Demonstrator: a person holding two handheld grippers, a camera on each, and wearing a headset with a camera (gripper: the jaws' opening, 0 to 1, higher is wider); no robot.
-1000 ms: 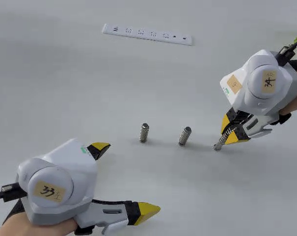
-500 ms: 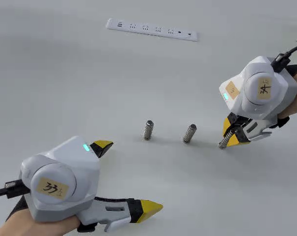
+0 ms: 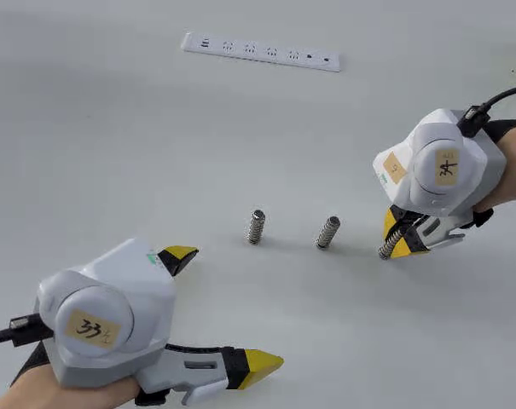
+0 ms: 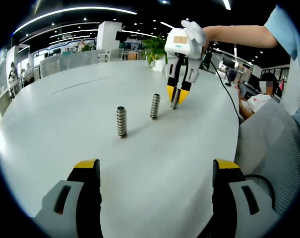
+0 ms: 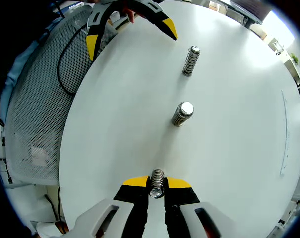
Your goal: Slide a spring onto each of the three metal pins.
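The right gripper (image 3: 400, 242) grips the end spring (image 3: 389, 243), standing on the white table (image 3: 113, 153). The left gripper (image 3: 223, 309) gapes wide, holding nothing.

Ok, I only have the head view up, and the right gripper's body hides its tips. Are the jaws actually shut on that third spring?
Observer: Yes. In the right gripper view the right gripper has a yellow tip pressed against each side of the third spring.
Operator: Is a pin inside it?
Observer: A shiny round end shows at its near end, like those on the middle spring and the far spring. It is likely the pin.
Operator: Is it leaning?
Observer: Side-on in the left gripper view it stands about upright, in line with the other two.
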